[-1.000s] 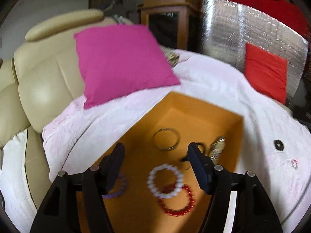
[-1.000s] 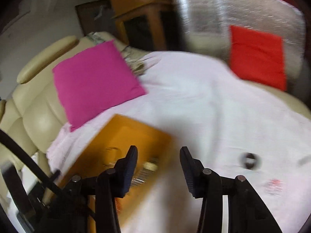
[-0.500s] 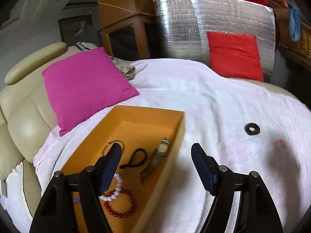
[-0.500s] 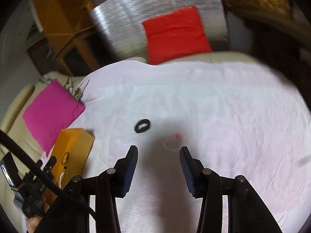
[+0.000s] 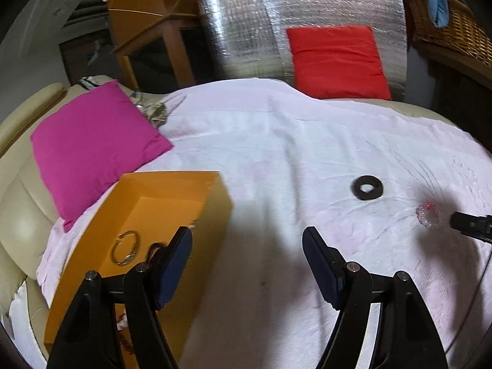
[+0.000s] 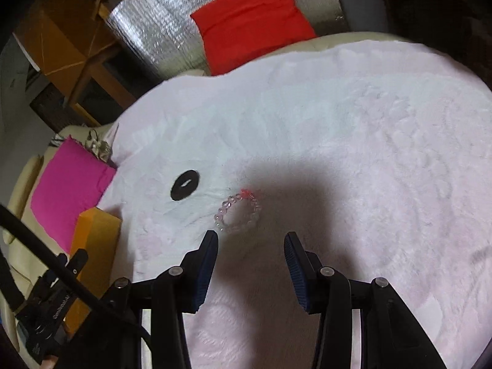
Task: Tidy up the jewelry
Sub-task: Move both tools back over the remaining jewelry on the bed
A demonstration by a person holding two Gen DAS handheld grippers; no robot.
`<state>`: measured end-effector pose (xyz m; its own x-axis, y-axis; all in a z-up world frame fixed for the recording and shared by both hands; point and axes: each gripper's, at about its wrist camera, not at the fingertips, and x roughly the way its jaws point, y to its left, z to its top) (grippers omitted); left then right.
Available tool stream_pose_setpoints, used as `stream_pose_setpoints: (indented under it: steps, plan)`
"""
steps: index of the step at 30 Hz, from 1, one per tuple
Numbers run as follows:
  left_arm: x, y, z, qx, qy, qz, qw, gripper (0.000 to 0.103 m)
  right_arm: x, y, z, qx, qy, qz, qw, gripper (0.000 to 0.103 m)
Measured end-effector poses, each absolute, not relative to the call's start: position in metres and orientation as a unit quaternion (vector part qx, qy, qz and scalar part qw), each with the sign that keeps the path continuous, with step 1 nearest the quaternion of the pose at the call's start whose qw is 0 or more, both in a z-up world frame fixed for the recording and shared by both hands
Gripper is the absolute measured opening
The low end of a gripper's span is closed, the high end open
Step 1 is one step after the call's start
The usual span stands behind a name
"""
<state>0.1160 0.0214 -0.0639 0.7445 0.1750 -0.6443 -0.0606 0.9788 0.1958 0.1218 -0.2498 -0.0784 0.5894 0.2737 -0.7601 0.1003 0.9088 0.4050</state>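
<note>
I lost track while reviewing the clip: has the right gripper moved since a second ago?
Yes. The right gripper has swung away from the orange cardboard box, across the pale pink blanket, to the clear beaded bracelet.

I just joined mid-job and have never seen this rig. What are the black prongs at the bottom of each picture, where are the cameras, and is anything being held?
There is no robot arm. A person carries a handheld gripper in each hand, and each has a fisheye camera looking forward along its two jaws. The black prongs are those jaws.

The left wrist view shows the left gripper open and empty, beside the orange box, which already holds a metal bangle.

The right wrist view shows the right gripper, also open and empty, just short of a clear beaded bracelet lying on the pale pink cloth. A black ring lies loose on the cloth near it.

Nothing is held by either gripper.
</note>
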Motion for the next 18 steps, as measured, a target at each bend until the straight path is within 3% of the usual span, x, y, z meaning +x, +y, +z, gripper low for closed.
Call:
stream_pose_setpoints:
  steps: [6,11,13,18]
  plan:
    - [0.134,0.005,-0.073,0.093,0.351,0.044,0.931,0.075,0.145,-0.243,-0.089,0.172,0.45,0.026,0.876,0.048]
    - [0.146,-0.001,-0.081,0.098,0.35,0.035,0.931,0.075,0.15,-0.23,-0.093,0.118,0.439,0.006,0.891,0.033]
    - [0.15,-0.002,-0.083,0.093,0.35,0.03,0.932,0.075,0.151,-0.227,-0.093,0.102,0.436,0.0,0.894,0.014]
    - [0.157,-0.01,-0.091,0.083,0.362,0.019,0.928,0.075,0.145,-0.229,-0.094,0.094,0.432,0.009,0.897,0.011]
